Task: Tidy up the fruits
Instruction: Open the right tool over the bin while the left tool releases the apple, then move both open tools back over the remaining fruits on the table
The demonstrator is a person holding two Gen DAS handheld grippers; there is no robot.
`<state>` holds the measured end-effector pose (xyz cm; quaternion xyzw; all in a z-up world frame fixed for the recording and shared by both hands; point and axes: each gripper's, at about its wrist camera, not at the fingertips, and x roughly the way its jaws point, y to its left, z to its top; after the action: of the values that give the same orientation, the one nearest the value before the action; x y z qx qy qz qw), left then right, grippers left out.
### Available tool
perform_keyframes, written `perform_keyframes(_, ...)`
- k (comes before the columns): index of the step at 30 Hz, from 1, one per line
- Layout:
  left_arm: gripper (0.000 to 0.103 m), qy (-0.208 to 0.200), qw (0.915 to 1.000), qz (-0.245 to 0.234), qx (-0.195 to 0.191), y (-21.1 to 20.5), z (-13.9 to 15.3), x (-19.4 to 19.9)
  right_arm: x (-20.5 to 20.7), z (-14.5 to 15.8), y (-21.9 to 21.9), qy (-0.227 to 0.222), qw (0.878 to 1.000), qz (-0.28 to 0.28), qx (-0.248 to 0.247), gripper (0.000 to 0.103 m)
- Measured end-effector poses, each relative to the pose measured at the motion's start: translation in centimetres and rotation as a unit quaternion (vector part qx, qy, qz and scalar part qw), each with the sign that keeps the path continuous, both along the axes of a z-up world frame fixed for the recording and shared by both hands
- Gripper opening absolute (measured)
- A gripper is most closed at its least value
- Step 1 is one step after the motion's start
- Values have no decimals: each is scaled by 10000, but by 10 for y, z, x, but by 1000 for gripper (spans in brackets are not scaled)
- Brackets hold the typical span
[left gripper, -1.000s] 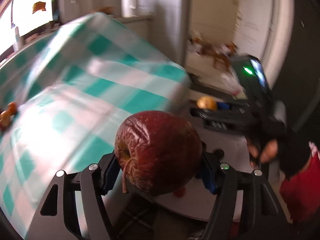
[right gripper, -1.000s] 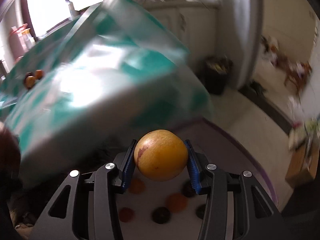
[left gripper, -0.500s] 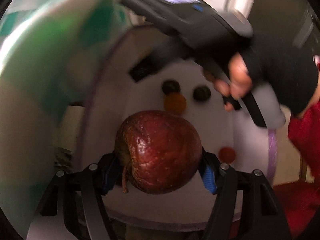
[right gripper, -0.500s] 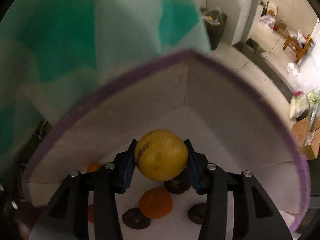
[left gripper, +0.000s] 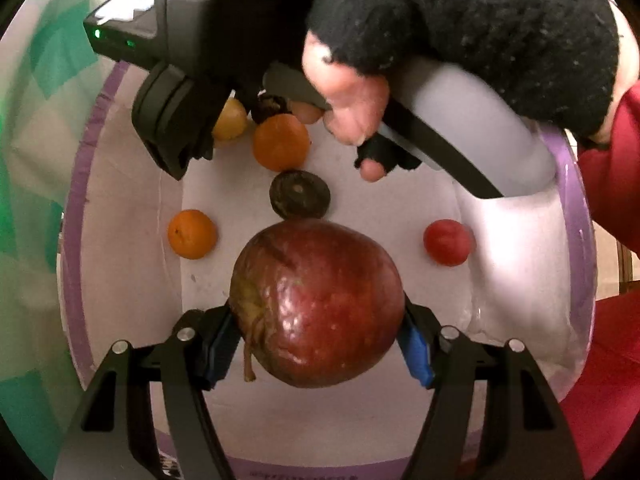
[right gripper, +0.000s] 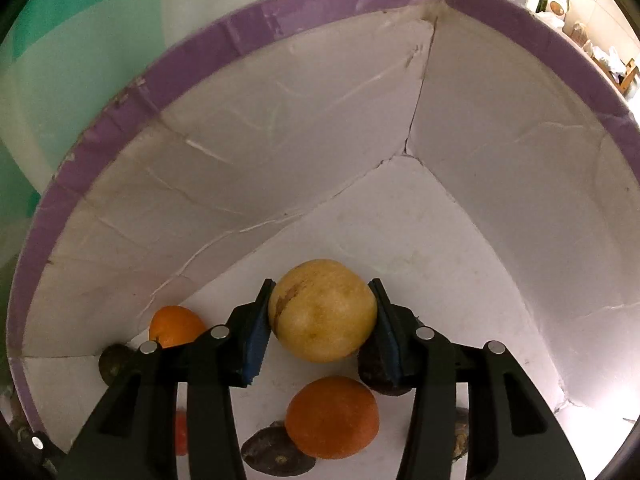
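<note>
A wrinkled dark red apple (left gripper: pixel 320 304) sits between the blue pads of my left gripper (left gripper: pixel 318 336), which is shut on it and points down into a white box with a purple rim (left gripper: pixel 76 200). My right gripper (right gripper: pixel 321 302) also points down inside the box (right gripper: pixel 240 36), low over its floor. A round yellow fruit (right gripper: pixel 322 310) is between its pads, which still touch it while the jaws are opening. In the left wrist view that yellow fruit (left gripper: pixel 230 120) shows under the other gripper, held by a hand in a black glove (left gripper: pixel 460 32).
On the box floor lie two oranges (left gripper: pixel 280 142) (left gripper: pixel 192 234), a dark shrivelled fruit (left gripper: pixel 300 194) and a small red fruit (left gripper: pixel 446 242). Directly under the right gripper are an orange (right gripper: pixel 332 416) and dark fruits (right gripper: pixel 276 454). A teal-and-white checked cloth (left gripper: pixel 32 160) hangs beside the box.
Both grippers have come down from beside the checked table into the box, each still with its fruit. The left gripper has also rolled. The box floor and loose fruits are much closer.
</note>
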<state>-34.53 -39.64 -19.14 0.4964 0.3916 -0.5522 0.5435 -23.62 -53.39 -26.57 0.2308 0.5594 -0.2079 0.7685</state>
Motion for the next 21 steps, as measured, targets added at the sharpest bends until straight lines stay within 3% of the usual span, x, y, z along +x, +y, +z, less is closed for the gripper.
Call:
perform_keyframes(2, 69, 54, 10000, 72, -4, 2, -2, 1, -1, 0, -1, -15, 10000, -53, 31, 48)
perform_keyframes(4, 72, 81, 9999, 128, -74, 6, 1, 8, -3, 3, -4, -127, 9997, -157, 106, 61)
perform_keyframes(6, 83, 97, 9992, 177, -352, 11, 7, 6, -10, 10, -6, -319, 9989, -298, 174, 71)
perform_keyframes(7, 85, 101, 9987, 188, -460, 13, 10, 8, -13, 13, -7, -409, 9983, -354, 197, 71)
perform_keyframes(10, 85, -35, 9959, 160, -893, 19, 28, 9, -27, 40, -13, -905, 9937, -647, 160, 71)
perform_keyframes(12, 85, -244, 9880, 164, -1517, 31, 54, 9, -42, 64, -20, -1352, 9869, -869, 139, 71)
perform_keyframes(15, 87, -590, 9659, 442, -2481, 51, 100, 20, -64, 115, -27, -2164, 9708, -1030, -26, 71)
perform_keyframes(17, 94, -744, 9437, 802, -3123, 69, 135, 36, -76, 148, -24, -2632, 9591, -1011, -264, 74)
perform_keyframes(18, 96, -855, 9282, 1062, -3461, 83, 154, 48, -84, 168, -24, -2887, 9518, -965, -378, 77)
perform_keyframes(21, 101, -1006, 8895, 1803, -4076, 120, 191, 89, -88, 210, -6, -3474, 9334, -666, -601, 81)
